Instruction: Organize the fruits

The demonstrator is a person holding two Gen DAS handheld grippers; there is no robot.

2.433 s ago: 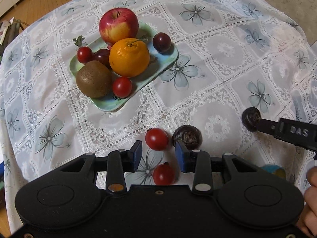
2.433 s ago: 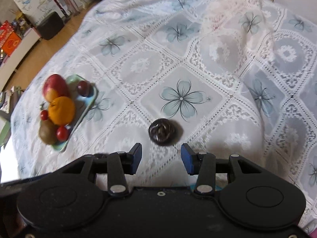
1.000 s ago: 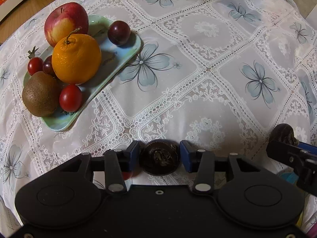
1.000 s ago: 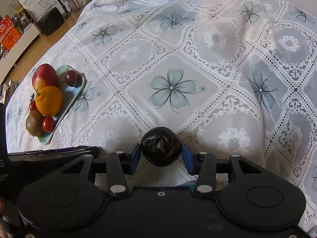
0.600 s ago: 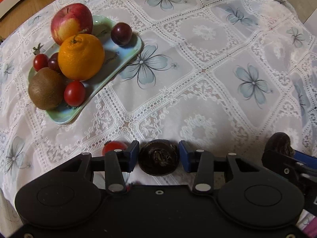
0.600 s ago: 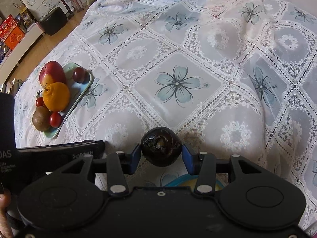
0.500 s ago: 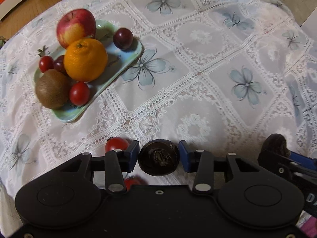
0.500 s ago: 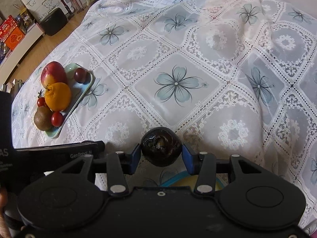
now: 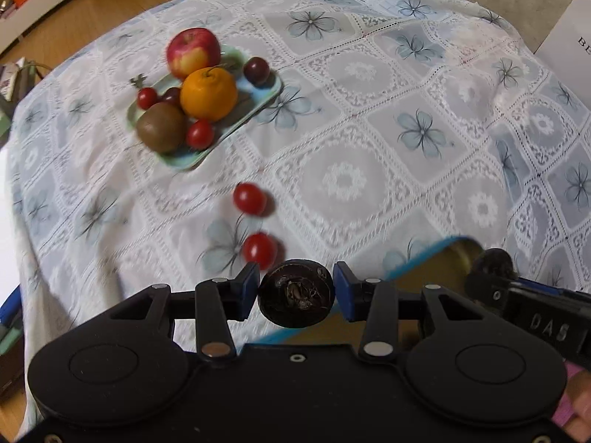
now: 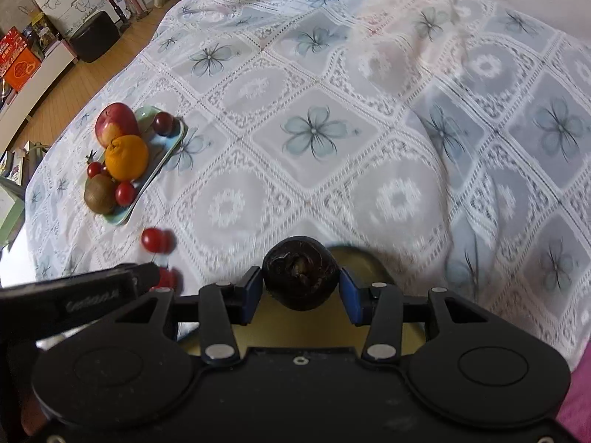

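Note:
My left gripper (image 9: 295, 291) is shut on a dark round water chestnut (image 9: 296, 297) and holds it above a blue-rimmed yellow bowl (image 9: 436, 258). My right gripper (image 10: 300, 286) is shut on a second dark water chestnut (image 10: 300, 278) above the same bowl (image 10: 354, 258); it also shows at the right of the left wrist view (image 9: 491, 265). Two cherry tomatoes (image 9: 250, 198) (image 9: 259, 250) lie loose on the cloth. A green tray (image 9: 255, 105) holds an apple (image 9: 192, 51), an orange (image 9: 208, 92), a kiwi (image 9: 161, 127), plums and cherry tomatoes.
A white lace tablecloth with blue flowers (image 9: 421, 133) covers the table. The wood floor (image 9: 110, 11) and shelves lie past the far left edge. A white box (image 9: 569, 33) stands at the far right. The cloth bulges into a fold (image 10: 424, 118).
Both grippers have lifted and pulled back with their chestnuts. The tray looks farther away, the two loose tomatoes have come into view, and the blue-rimmed bowl now shows under both grippers.

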